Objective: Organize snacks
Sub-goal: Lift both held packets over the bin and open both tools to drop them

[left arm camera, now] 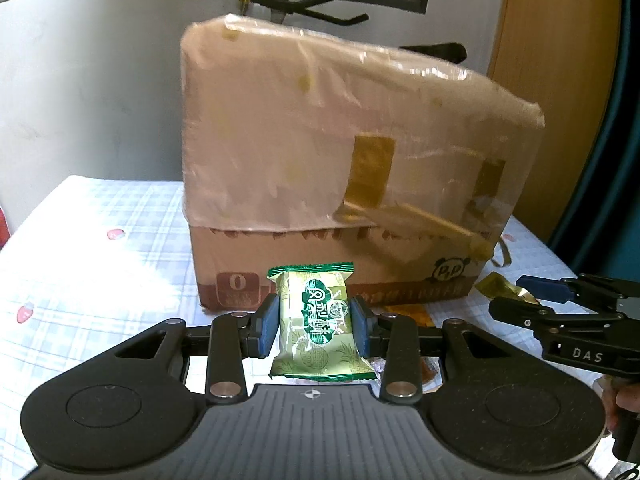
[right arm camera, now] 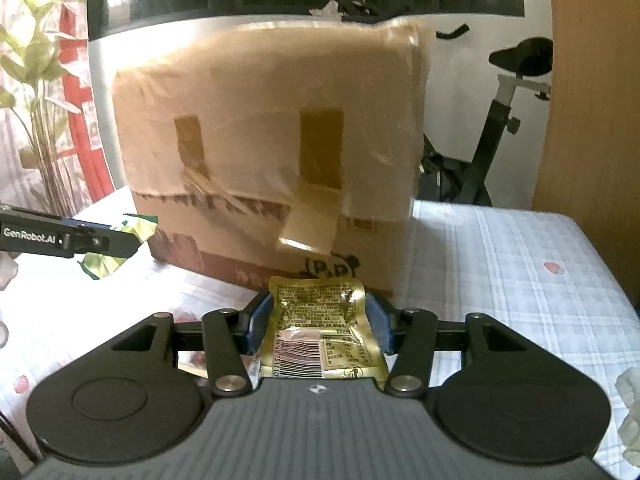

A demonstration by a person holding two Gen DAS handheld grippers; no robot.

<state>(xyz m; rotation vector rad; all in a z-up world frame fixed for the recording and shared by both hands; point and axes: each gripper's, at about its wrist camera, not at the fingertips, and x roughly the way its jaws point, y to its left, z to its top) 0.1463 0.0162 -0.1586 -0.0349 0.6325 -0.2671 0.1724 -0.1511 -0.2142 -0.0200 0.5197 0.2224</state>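
Note:
My left gripper (left arm camera: 314,326) is shut on a green snack packet (left arm camera: 316,320), held upright just in front of the taped cardboard box (left arm camera: 340,152). My right gripper (right arm camera: 318,324) is shut on a gold foil snack packet (right arm camera: 320,332) with a barcode, in front of the same box (right arm camera: 272,140). In the left wrist view the right gripper (left arm camera: 532,294) shows at the right with the gold packet (left arm camera: 500,286) in it. In the right wrist view the left gripper (right arm camera: 132,236) shows at the left with the green packet (right arm camera: 100,260) in it.
The box stands on a table with a pale checked cloth (left arm camera: 100,248). An orange snack packet (left arm camera: 420,316) lies on the cloth under the left gripper. An exercise bike (right arm camera: 500,128) and a wooden panel (right arm camera: 592,100) stand behind the table. A plant (right arm camera: 36,80) is at the far left.

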